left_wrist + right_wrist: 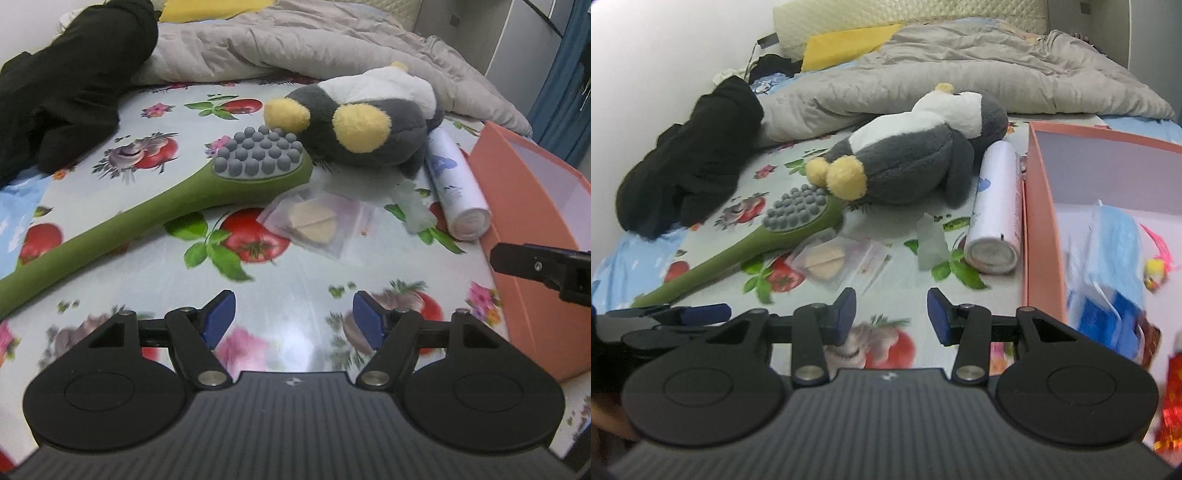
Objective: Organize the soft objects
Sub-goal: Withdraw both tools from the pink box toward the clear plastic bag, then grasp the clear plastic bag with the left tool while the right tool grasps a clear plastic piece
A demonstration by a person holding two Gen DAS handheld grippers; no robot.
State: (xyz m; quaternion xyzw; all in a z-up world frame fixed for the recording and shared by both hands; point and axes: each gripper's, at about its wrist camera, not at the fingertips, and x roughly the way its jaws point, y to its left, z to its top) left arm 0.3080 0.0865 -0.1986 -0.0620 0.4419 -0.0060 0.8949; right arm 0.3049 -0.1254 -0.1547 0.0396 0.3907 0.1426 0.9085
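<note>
Right wrist view: plush penguin well beyond spread, apparently empty right claw.

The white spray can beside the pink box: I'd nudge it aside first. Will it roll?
Probably. The spray can lies on its side, a smooth cylinder, so a sideways push likely rolls it. The pink box wall alongside should stop it that way.

Fuzzy plush penguin on glossy sheet (floral print)

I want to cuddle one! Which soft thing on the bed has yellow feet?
The plush penguin, lying by the green massage brush. The black garment and grey quilt have no feet.
</note>
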